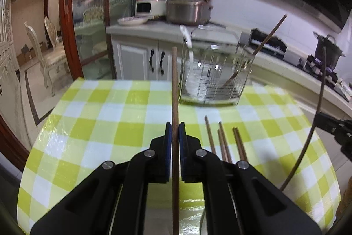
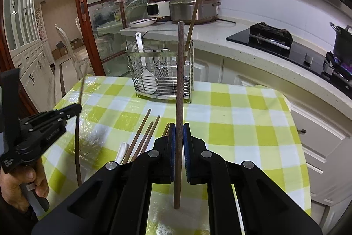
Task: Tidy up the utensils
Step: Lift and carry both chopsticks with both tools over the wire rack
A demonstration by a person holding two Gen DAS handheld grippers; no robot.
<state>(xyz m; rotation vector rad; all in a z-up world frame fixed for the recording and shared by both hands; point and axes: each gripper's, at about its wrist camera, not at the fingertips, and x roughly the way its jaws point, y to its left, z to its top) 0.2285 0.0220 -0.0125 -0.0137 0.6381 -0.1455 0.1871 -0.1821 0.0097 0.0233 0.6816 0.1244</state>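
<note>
My left gripper (image 1: 175, 128) is shut on a brown chopstick (image 1: 175, 85) that stands upright above the checked table (image 1: 99, 116). My right gripper (image 2: 178, 129) is shut on another brown chopstick (image 2: 180, 72), also upright. A wire utensil basket (image 1: 211, 78) stands at the table's far side and holds a white spoon (image 1: 187, 41) and one leaning chopstick (image 1: 268, 36); it also shows in the right wrist view (image 2: 162, 72). Several loose chopsticks (image 1: 222, 140) lie on the table between the grippers. The left gripper also shows in the right wrist view (image 2: 74, 108).
A white spoon (image 2: 122, 152) lies on the table beside the loose chopsticks (image 2: 145, 131). A kitchen counter (image 2: 220, 36) behind the table carries rice cookers (image 2: 191, 6), a plate (image 2: 142, 23) and a stove (image 2: 272, 36). A glass door (image 2: 114, 3) and chairs stand at left.
</note>
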